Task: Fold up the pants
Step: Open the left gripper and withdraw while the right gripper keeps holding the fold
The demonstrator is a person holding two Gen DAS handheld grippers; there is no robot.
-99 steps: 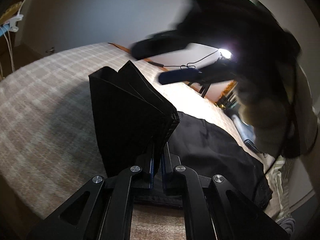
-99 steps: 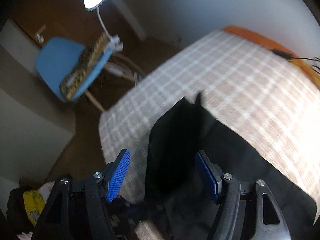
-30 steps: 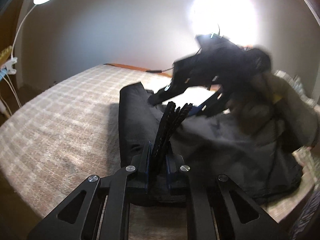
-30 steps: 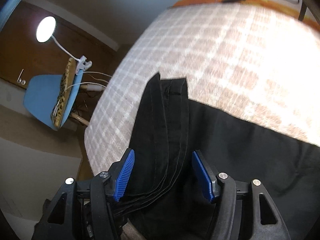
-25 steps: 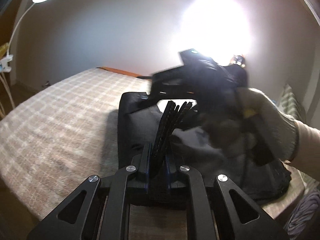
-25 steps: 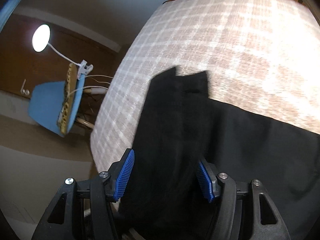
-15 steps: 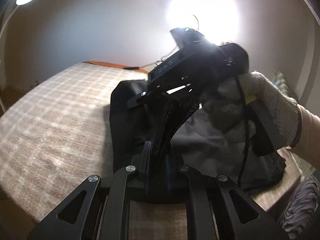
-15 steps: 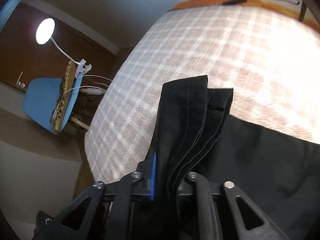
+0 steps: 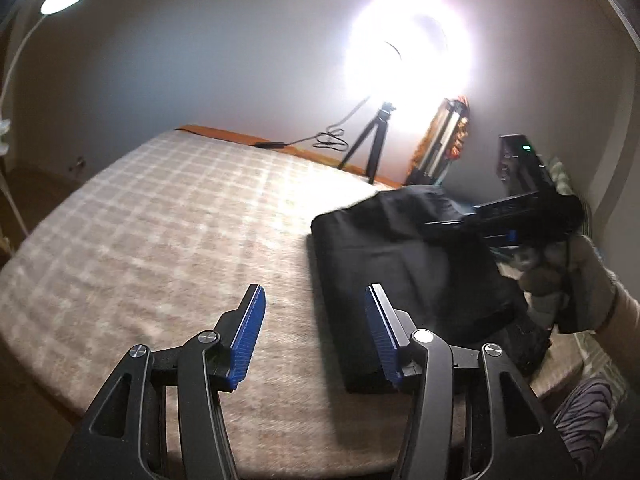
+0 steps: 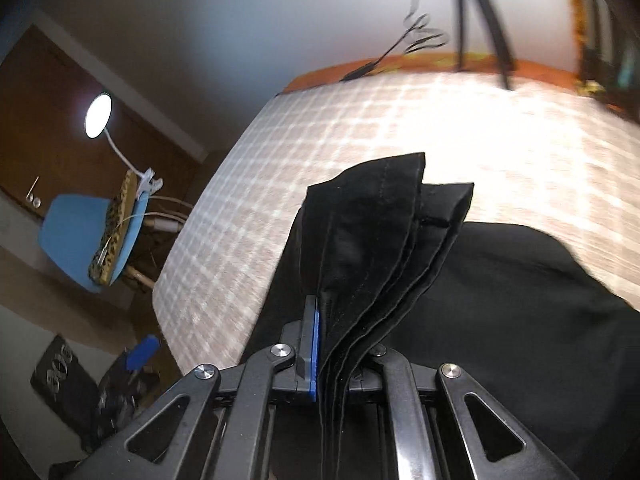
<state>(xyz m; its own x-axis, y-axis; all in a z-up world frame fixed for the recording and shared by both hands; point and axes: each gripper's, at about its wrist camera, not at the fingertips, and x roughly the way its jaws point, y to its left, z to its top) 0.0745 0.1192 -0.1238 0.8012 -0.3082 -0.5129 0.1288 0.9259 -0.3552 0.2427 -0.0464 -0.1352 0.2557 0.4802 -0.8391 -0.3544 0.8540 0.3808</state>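
We have the right gripper (image 10: 340,360) clamped on the stacked hem layers of the pants (image 9: 404,264), folded on the bed (image 9: 168,216) at 2 o'clock from the left gripper (image 9: 314,340), which gapes empty. Fabric looks soft, limp, light; we'd grip stitched edges, all layers together.

a checked bedspread (image 9: 160,216), ring light (image 9: 408,60) on tripod (image 9: 368,148), blue chair (image 10: 80,236).

The left gripper (image 9: 314,334) fills the lower frame, jaws wide apart over the checked bed (image 9: 160,240). Black pants (image 9: 400,272) lie folded at centre right. At right, a gloved hand (image 9: 576,284) holds the right gripper (image 9: 500,220) against the pants' far edge.
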